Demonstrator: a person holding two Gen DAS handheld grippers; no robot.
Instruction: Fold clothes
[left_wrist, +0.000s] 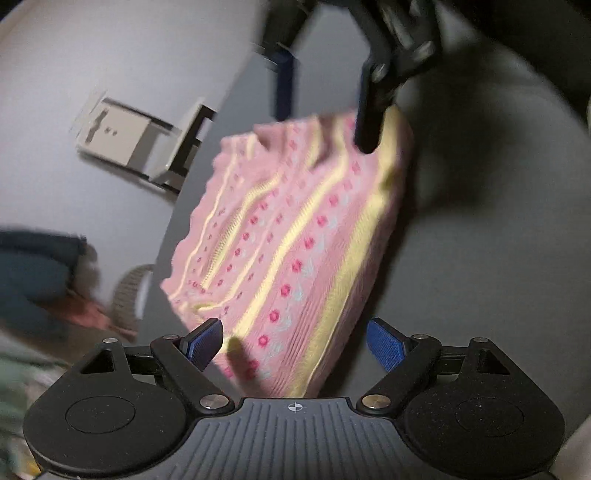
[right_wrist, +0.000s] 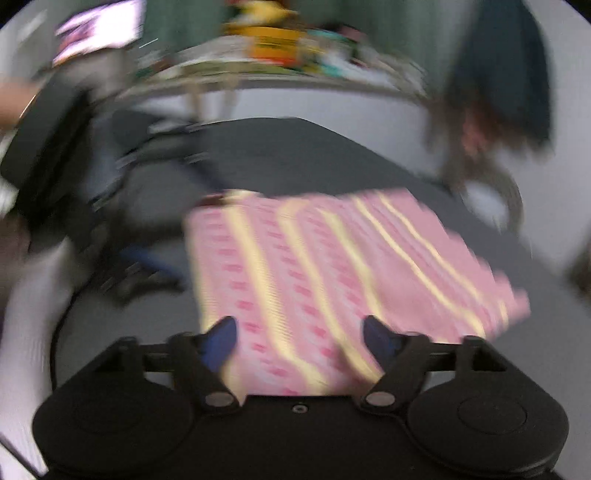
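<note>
Garment: pink knit cloth with yellow stripes and rows of red dots, folded into a flat rectangle, lying on the worktop.
Garment edges: scalloped hem runs along the 9 o'clock side in the left wrist view; a small ruffle sits at the far end near 12 o'clock.
Worktop: dark grey, with a curved edge; pale floor beyond it.
Left tool: blue-padded fingers spread wide, nothing between them; the near end of the cloth shows in the gap, and whether the pads touch it cannot be told.
Right tool, seen from the left: at 12 o'clock, over the far end of the cloth; one dark finger reaches the yellow stripe at the far corner, the other stands apart beside it. Contact looks close, but blur hides the grip.
Right tool, own view: fingers set wide, holding nothing; the cloth fills the gap, stripes running away toward 1 o'clock.
Left tool from the right view: a dark blurred shape at 9 o'clock, just beside the cloth's left edge; its state is unreadable there.
Box: pale, on the floor at 10 o'clock, well apart from the worktop.
Basket: woven, at 8 o'clock by the worktop's edge.
Background: right wrist view heavily smeared; cluttered shelf at 12 o'clock, dark hanging fabric at 2 o'clock.
</note>
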